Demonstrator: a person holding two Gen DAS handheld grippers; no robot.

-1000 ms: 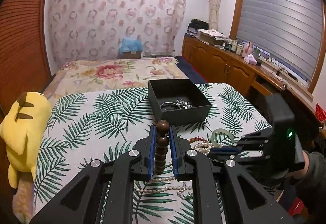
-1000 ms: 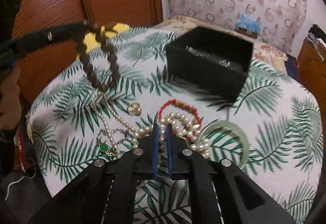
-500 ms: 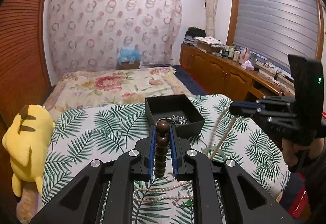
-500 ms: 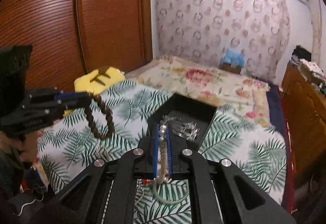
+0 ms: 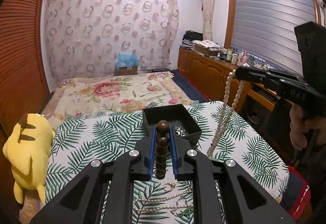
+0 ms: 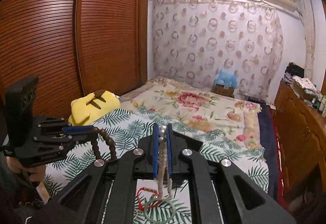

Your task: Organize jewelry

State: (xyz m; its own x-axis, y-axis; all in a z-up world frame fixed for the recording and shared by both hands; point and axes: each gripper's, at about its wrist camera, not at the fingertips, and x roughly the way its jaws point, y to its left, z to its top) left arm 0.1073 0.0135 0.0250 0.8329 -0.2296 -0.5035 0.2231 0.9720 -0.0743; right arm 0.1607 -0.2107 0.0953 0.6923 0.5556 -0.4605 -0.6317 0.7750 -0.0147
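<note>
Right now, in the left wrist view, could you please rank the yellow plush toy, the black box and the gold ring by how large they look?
1. yellow plush toy, clearly largest.
2. black box.
3. gold ring, smallest, though nearest the camera.

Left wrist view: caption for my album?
Left gripper grips brown beads; right gripper lifts pearl necklace beside black box.
</note>
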